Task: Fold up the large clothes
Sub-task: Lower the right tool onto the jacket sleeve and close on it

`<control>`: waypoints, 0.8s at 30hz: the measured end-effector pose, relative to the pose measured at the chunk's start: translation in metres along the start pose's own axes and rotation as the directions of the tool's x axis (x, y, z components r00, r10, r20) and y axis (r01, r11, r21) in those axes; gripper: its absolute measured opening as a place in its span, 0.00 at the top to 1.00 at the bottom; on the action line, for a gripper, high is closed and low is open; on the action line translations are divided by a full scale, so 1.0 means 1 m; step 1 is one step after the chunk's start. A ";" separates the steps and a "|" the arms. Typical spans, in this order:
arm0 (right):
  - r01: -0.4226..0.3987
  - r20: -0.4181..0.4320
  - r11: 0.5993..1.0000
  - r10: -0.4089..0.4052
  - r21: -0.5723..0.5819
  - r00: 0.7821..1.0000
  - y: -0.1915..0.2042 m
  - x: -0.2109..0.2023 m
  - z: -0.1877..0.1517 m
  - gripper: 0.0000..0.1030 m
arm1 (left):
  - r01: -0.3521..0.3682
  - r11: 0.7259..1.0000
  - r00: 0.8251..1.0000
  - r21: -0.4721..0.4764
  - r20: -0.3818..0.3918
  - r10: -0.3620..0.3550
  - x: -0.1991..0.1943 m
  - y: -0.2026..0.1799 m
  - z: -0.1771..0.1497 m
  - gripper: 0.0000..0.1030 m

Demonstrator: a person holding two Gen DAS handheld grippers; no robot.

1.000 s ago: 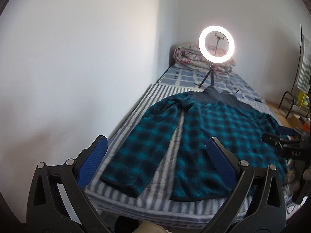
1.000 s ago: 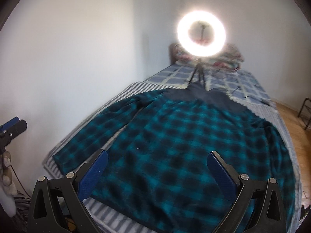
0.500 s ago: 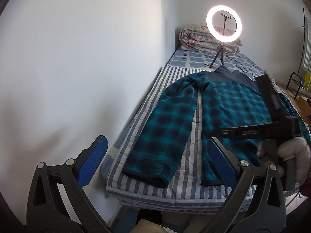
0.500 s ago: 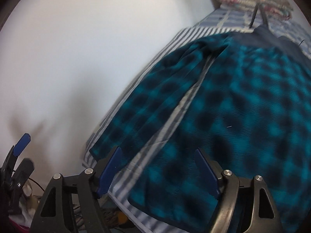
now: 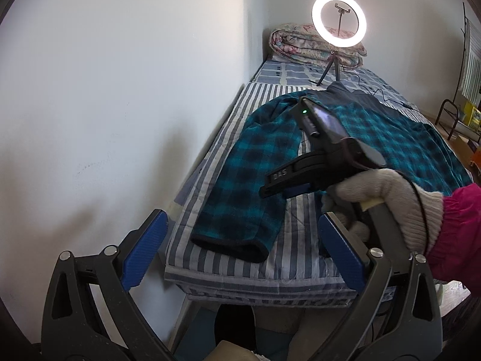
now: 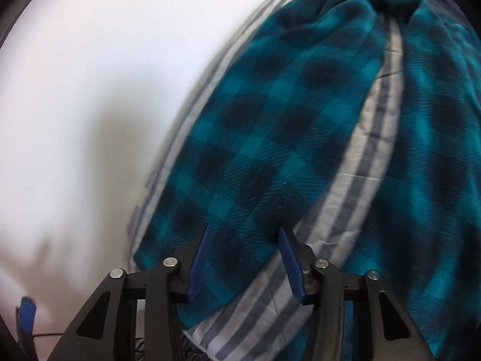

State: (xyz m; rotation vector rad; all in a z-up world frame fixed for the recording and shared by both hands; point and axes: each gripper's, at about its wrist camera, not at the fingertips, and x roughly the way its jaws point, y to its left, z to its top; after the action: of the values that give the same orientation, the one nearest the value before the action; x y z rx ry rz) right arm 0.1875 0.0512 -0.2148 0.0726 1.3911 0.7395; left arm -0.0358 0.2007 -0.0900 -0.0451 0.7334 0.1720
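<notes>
Right hand-held gripper (image 6: 243,258): jaws part-way in, just been closing, blue pads either side of the cuff end of the sleeve (image 6: 270,138). The pads do not look pressed on the cloth; nothing gripped, as far as the blurred right wrist view allows. In the left wrist view its gloved hand (image 5: 387,198) holds it low over that sleeve.

Left hand-held gripper (image 5: 240,252): jaws spread wide, nothing between them, hanging off the foot of the bed (image 5: 270,273), short of the garment.

Garment: teal plaid fleece jacket (image 5: 390,129), laid flat and open on the striped bed cover, the near sleeve stretched along the wall side with its dark cuff (image 5: 231,246) close to the bed's foot edge. Ring light (image 5: 339,20) and a rolled quilt (image 5: 300,42) at the far end, clear of the work.

Step, judged: the first fold is starting with a grab at the sleeve end; no fold made yet.

Next move calls for: the right pads to drop onto the fleece near the cuff and pinch only the sleeve layer, not the cover under it, then carry it across the body.
</notes>
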 end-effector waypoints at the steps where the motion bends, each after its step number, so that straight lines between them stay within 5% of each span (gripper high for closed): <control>1: 0.015 -0.004 1.000 -0.015 -0.006 1.000 0.003 0.003 0.000 0.53 | 0.002 1.000 1.000 -0.006 0.000 -0.002 -0.001 0.002 0.000 0.04; 5: 0.084 0.003 0.995 -0.084 -0.055 0.996 0.016 0.009 0.000 0.59 | 0.008 1.000 1.000 -0.023 -0.001 -0.008 -0.002 0.007 0.001 0.04; 7: 0.131 0.016 0.986 -0.130 -0.099 0.991 0.024 0.011 -0.001 0.83 | 0.012 1.000 1.000 -0.023 -0.004 -0.012 -0.002 0.006 0.001 0.04; 10: 0.129 0.023 0.984 -0.128 -0.123 0.992 0.028 0.011 -0.004 0.99 | 0.014 1.000 1.000 -0.007 -0.008 -0.014 -0.002 0.004 0.000 0.05; 15: 0.060 0.045 0.990 -0.055 -0.125 0.997 0.009 -0.033 -0.019 1.00 | 0.026 0.999 0.998 -0.038 -0.057 -0.028 0.009 0.008 0.000 0.29; 19: 0.049 0.056 0.993 -0.043 -0.104 0.998 -0.012 -0.042 -0.024 1.00 | 0.081 0.994 0.985 -0.076 -0.144 -0.091 0.033 0.005 0.003 0.32; 24: 0.010 0.031 0.996 -0.007 -0.085 1.000 -0.025 -0.036 -0.034 0.98 | 0.065 0.993 0.970 -0.096 -0.229 -0.086 0.067 0.007 0.009 0.44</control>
State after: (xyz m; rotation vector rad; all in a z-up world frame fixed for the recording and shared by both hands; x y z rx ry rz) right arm 0.1679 0.0013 -0.2028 0.0107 1.3284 0.7870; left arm 0.0183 0.2182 -0.1278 -0.1798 0.9566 0.1270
